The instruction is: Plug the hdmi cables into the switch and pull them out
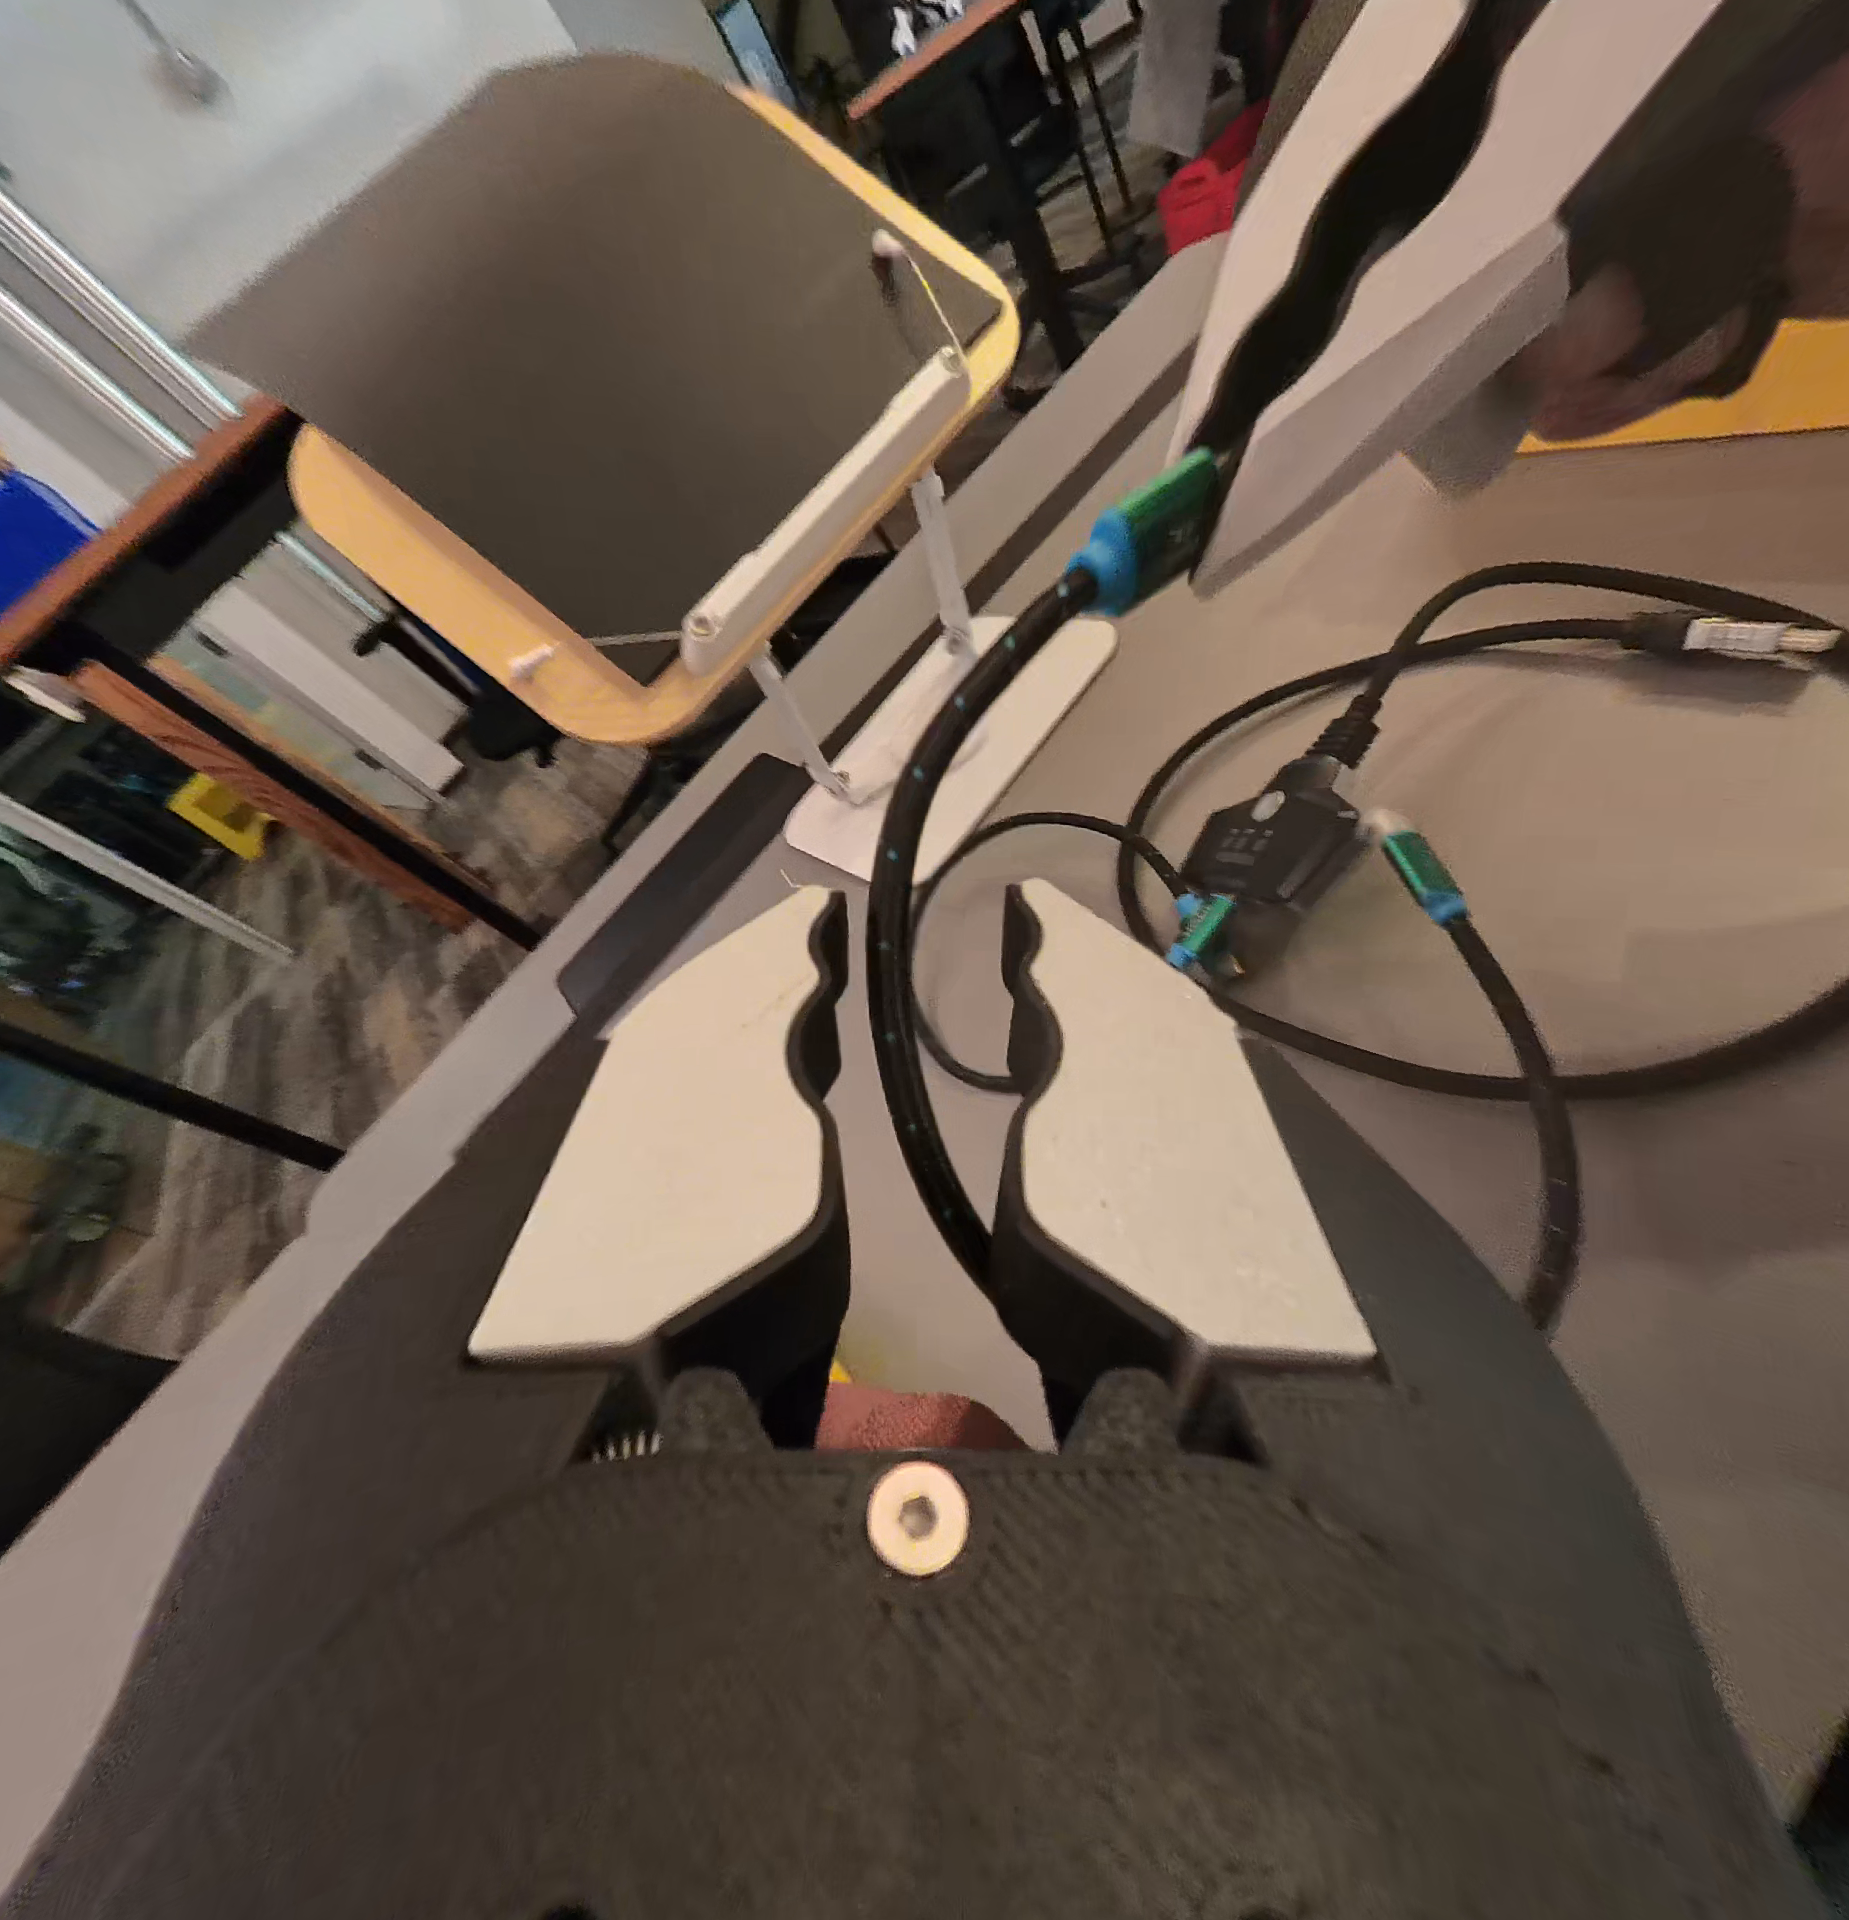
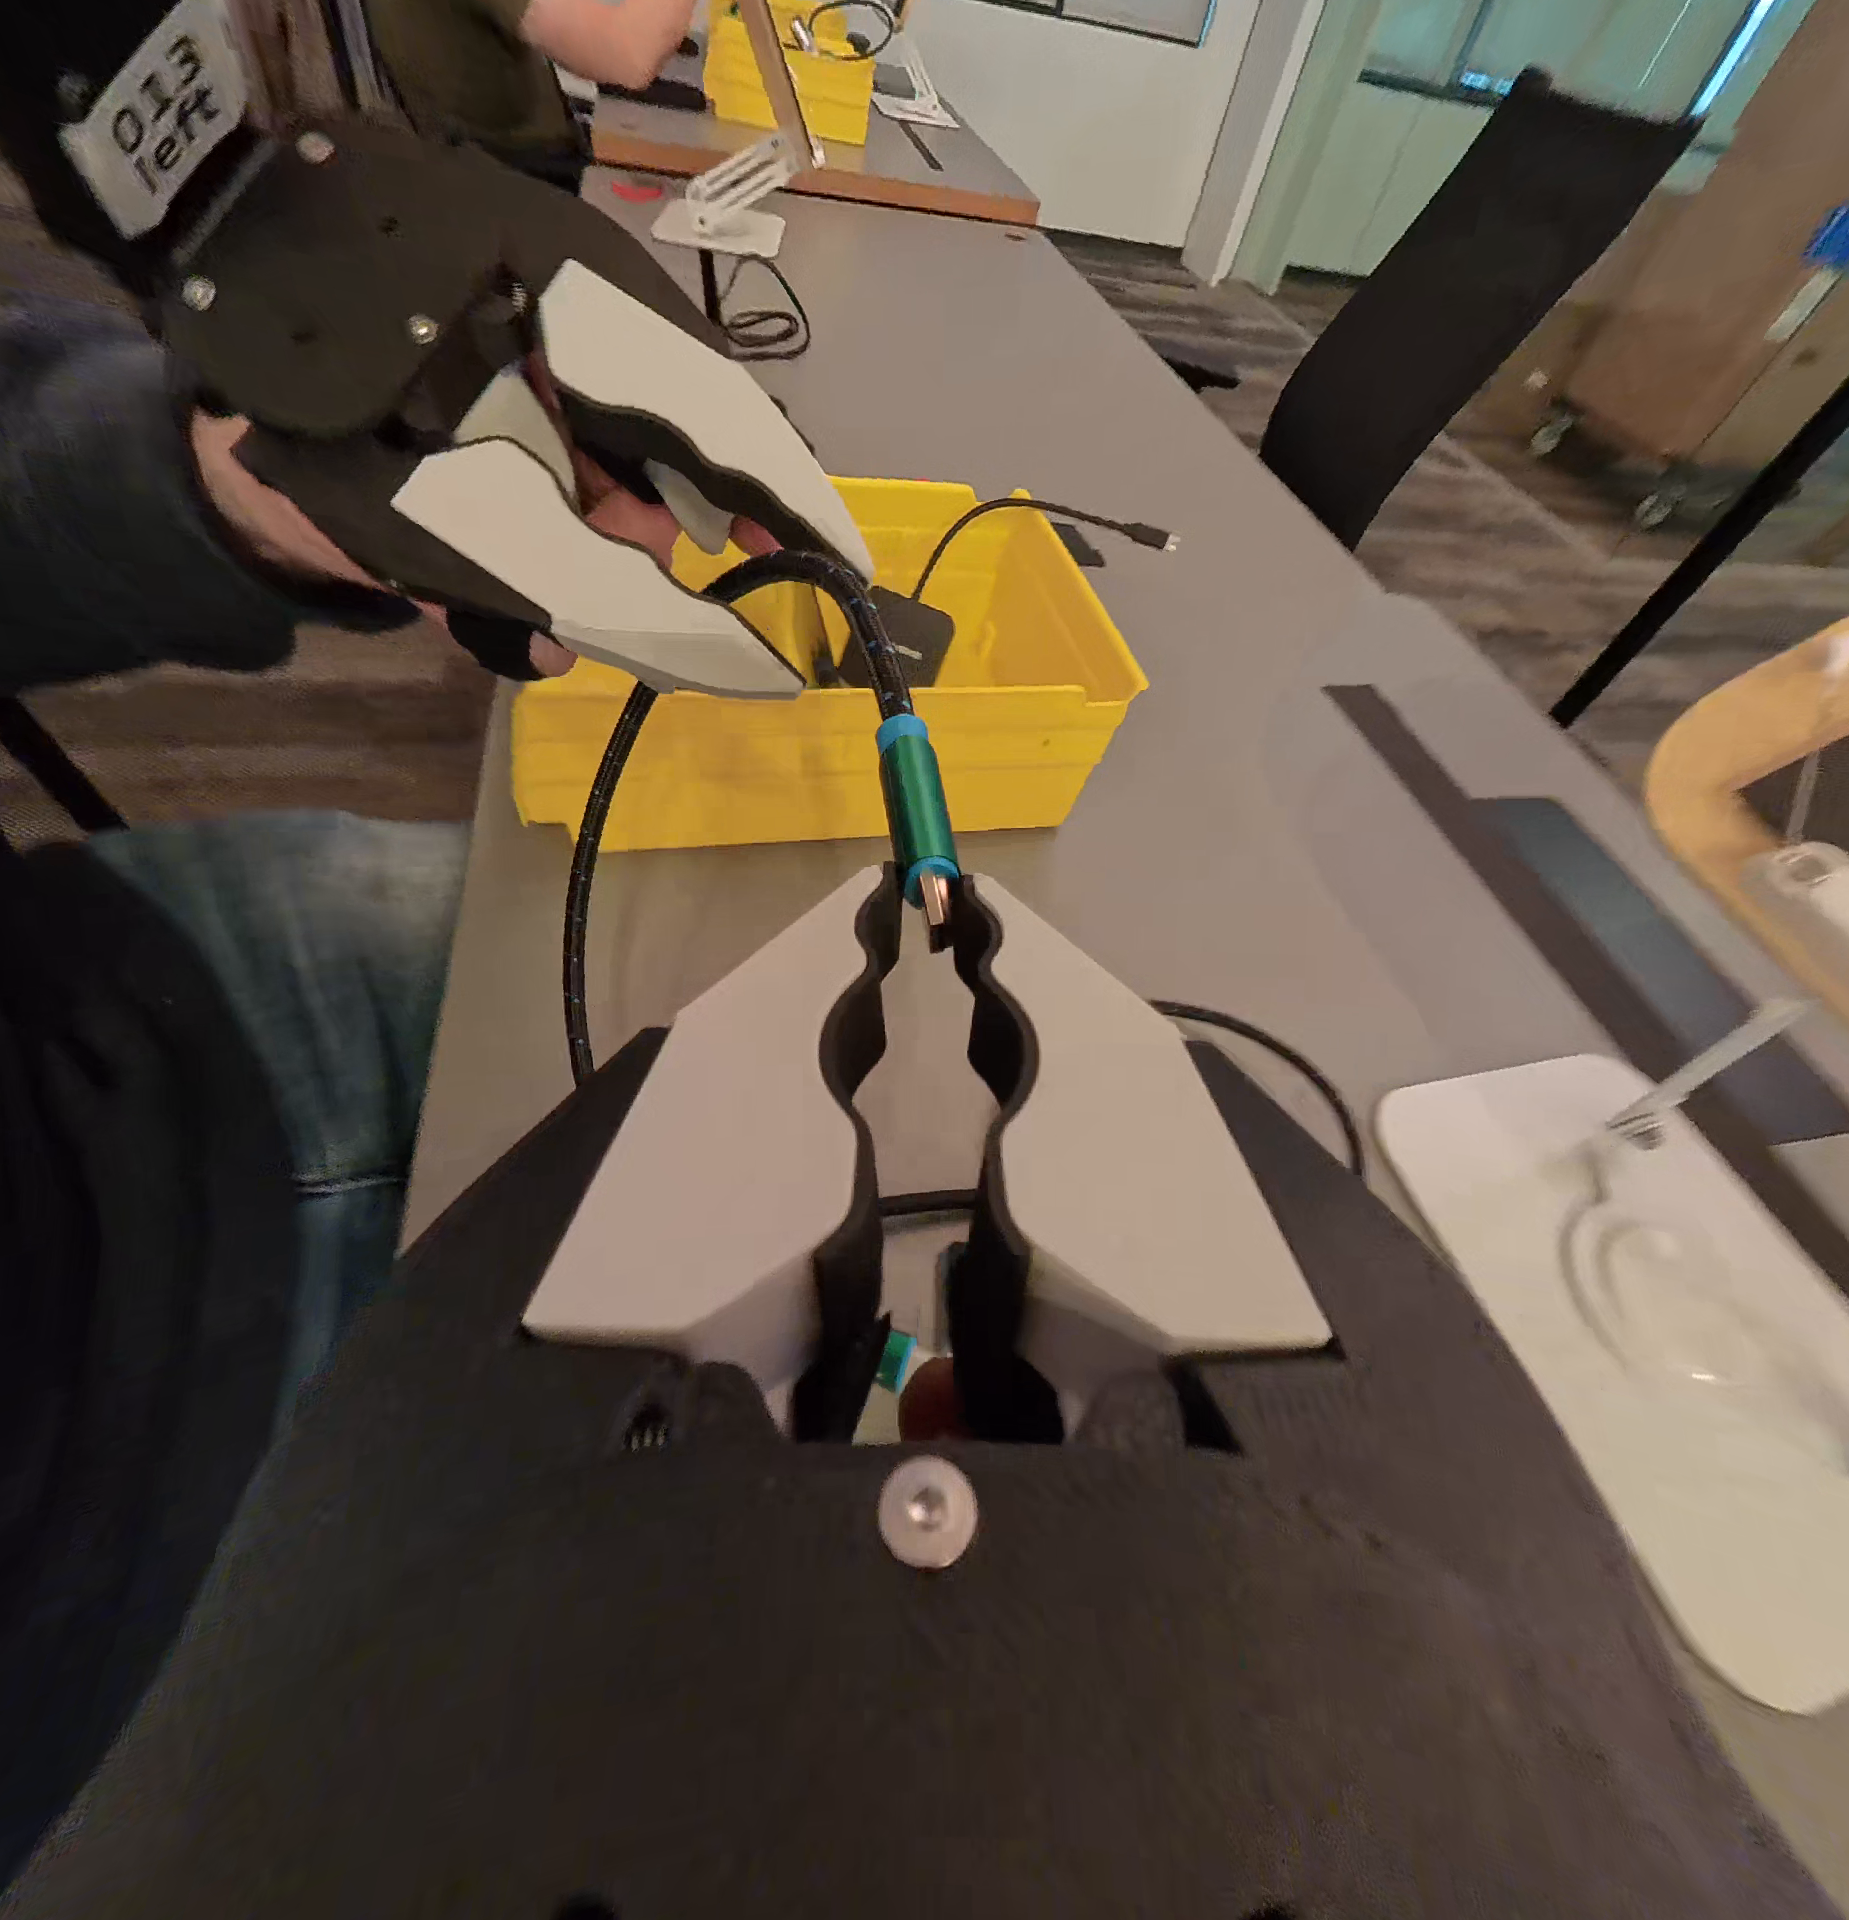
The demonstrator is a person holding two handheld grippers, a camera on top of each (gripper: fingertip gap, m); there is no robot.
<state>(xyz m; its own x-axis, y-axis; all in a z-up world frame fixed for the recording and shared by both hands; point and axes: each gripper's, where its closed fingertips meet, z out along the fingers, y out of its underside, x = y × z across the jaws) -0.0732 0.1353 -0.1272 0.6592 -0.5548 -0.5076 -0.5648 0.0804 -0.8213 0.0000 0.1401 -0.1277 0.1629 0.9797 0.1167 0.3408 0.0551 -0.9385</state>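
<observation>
1. Right gripper (image 2: 925, 899) pinched the green-and-blue HDMI plug (image 2: 918, 805) above the grey table (image 2: 1159, 436).
2. Left gripper (image 1: 925, 914) straddled its black braided cable (image 1: 904, 894), jaws apart.
3. Black switch (image 1: 1275, 844) lay nearby.
4. Cable looked floppy; grip the rigid plug shell.

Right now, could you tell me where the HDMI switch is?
In the left wrist view, the switch lies on the grey table, right of centre, ringed by black cables.
</observation>
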